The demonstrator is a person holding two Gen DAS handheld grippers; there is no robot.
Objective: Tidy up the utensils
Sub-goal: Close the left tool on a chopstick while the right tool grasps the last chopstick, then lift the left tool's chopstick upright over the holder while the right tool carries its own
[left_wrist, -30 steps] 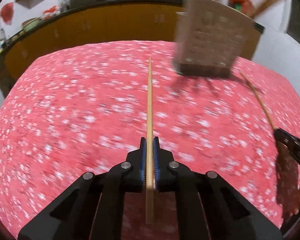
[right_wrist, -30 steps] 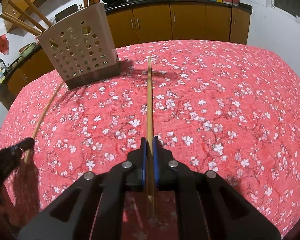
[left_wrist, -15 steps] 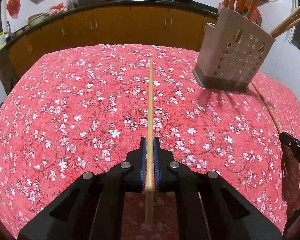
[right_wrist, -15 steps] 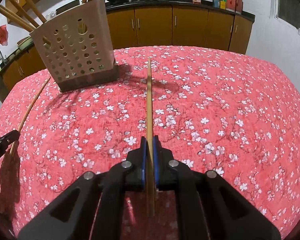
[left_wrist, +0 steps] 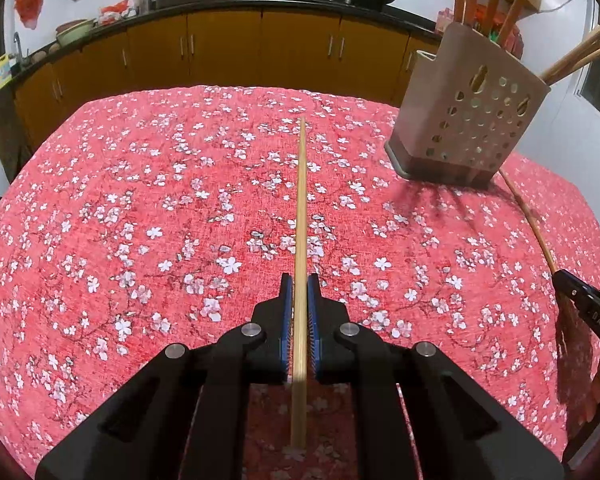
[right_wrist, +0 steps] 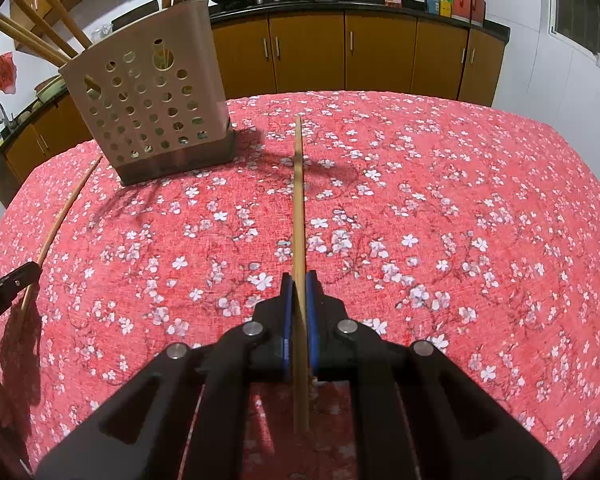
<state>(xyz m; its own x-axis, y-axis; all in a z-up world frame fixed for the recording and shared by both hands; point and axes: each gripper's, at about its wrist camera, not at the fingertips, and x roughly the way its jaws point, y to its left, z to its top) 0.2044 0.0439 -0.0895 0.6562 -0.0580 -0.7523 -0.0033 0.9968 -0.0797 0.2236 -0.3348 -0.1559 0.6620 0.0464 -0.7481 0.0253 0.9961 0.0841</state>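
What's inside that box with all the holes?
Long wooden sticks and handles poke out the top of the holder, and bits show through its holes. Their lower ends and the bottom inside are hidden by its walls.

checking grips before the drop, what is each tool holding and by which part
Left tool is shut on one chopstick, right tool on another chopstick. Each grips near the back end, most of the stick projecting forward.

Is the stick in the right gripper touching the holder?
Apart. The right wrist view shows red cloth between the stick's tip and the holder, while the right gripper grips it.
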